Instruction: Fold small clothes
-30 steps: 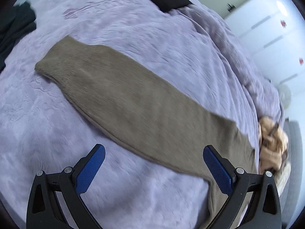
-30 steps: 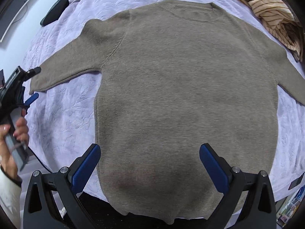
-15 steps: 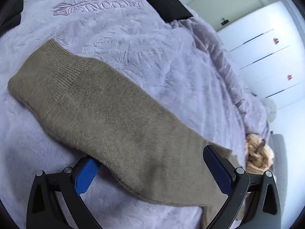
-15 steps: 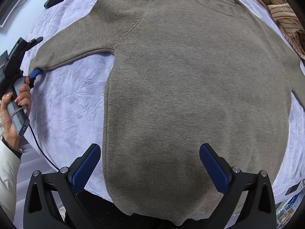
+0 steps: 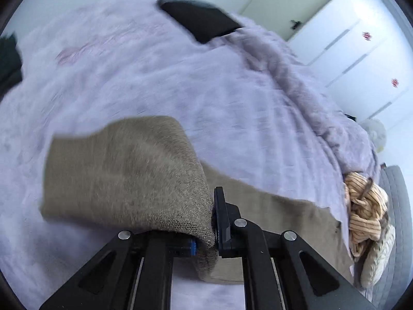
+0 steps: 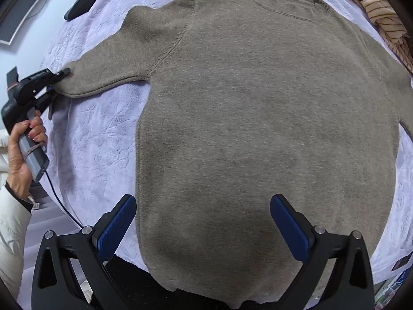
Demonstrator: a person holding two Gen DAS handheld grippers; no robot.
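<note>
A taupe knit sweater (image 6: 258, 103) lies flat, face down, on a lilac blanket (image 6: 103, 142), neck at the far side. My left gripper (image 5: 213, 222) is shut on the cuff end of the left sleeve (image 5: 124, 170), which is lifted and bunched over its fingers. In the right wrist view the left gripper (image 6: 55, 76) clamps the sleeve tip at the far left. My right gripper (image 6: 204, 222) is open and empty, hovering above the sweater's hem with a blue pad (image 6: 117, 224) on each side.
A striped tan garment (image 5: 366, 206) is heaped at the bed's right edge; it also shows in the right wrist view (image 6: 382, 18). A black cushion (image 5: 198, 20) lies at the far end. Dark clothes (image 5: 7, 62) lie far left. White wardrobe doors (image 5: 361, 51) stand behind.
My left gripper moved onto the sleeve cuff, closed on it and lifted it. My right gripper stayed open over the hem, shifting only slightly.
</note>
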